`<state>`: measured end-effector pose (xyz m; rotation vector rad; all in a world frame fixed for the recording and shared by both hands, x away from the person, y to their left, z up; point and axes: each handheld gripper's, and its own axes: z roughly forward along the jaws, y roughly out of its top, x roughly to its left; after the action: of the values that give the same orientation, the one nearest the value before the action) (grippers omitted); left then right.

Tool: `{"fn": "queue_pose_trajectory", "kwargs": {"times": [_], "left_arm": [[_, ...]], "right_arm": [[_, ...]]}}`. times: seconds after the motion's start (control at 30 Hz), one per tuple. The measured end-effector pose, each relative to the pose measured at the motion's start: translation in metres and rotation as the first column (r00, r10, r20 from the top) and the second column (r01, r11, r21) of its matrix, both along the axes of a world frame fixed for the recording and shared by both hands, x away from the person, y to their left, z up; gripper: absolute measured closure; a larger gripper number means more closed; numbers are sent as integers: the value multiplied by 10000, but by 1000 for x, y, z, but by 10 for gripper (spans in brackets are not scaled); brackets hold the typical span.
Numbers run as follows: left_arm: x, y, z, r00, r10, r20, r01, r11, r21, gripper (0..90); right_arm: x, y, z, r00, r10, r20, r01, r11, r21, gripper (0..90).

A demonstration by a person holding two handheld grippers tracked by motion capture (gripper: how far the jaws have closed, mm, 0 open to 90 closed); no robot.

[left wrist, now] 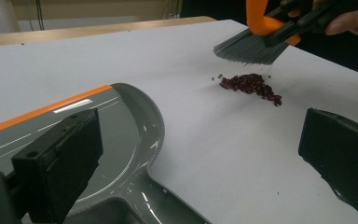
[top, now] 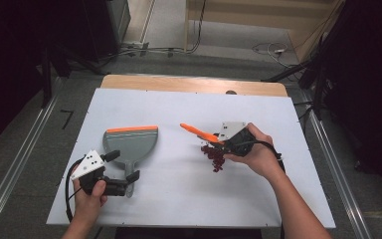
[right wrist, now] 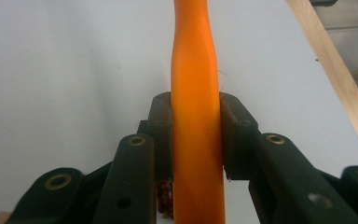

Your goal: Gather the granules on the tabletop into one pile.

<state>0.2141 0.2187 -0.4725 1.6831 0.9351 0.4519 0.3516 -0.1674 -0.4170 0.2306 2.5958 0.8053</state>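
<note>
A grey dustpan (top: pixel 129 143) with an orange front lip lies flat on the white table (top: pixel 179 199), left of centre. My left gripper (top: pixel 123 166) is open, one jaw on each side of the pan's handle (left wrist: pixel 135 205), touching nothing. A small pile of dark red bits (top: pixel 214 155) lies right of centre. My right gripper (top: pixel 220 141) is shut on the orange handle (right wrist: pixel 196 107) of a small brush (top: pixel 195 130). The brush's grey bristles (left wrist: pixel 247 49) hang just above the pile of bits (left wrist: pixel 251 85), a little off the table.
The white board lies on a wooden tabletop whose edge (top: pixel 194 83) shows at the back. Cables (top: pixel 268 49) and dark stands are on the floor beyond. Metal rails (top: pixel 15 164) run along both sides of the table.
</note>
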Motion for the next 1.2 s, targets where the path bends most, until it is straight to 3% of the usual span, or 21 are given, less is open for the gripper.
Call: {"fn": "queue_pose_trajectory", "kwargs": {"times": [0.1,0.23,0.33,0.5,0.57,0.77,0.87,1.2], "left_arm": [[0,-1,0,10000,-1,6,1,10000,11,1],[0,-2,0,10000,-21,27,21,10000,25,1],[0,-2,0,10000,-22,20,21,10000,29,1],[0,-3,0,10000,-34,15,34,10000,66,1],[0,-2,0,10000,-22,-8,22,10000,77,1],[1,-1,-1,10000,-13,-29,13,10000,47,1],[1,-1,-1,10000,-18,-28,19,10000,54,1],[1,-1,-1,10000,-28,-16,28,10000,56,1]], "right_arm": [[-8,1,10,9930,192,-1167,-143,9990,428,681],[-18,6,10,9593,365,-2799,-303,9992,266,682],[-20,11,0,9375,669,-3416,-666,9977,127,682],[-10,17,-20,9110,710,-4063,-885,9958,-245,684],[-6,18,-21,9111,689,-4063,-872,9958,-265,686],[16,16,-22,9246,331,-3794,-445,9988,-214,691],[24,16,-23,9181,120,-3961,-202,9997,-165,691],[41,16,-21,9269,-442,-3728,371,9990,-263,691]]}}
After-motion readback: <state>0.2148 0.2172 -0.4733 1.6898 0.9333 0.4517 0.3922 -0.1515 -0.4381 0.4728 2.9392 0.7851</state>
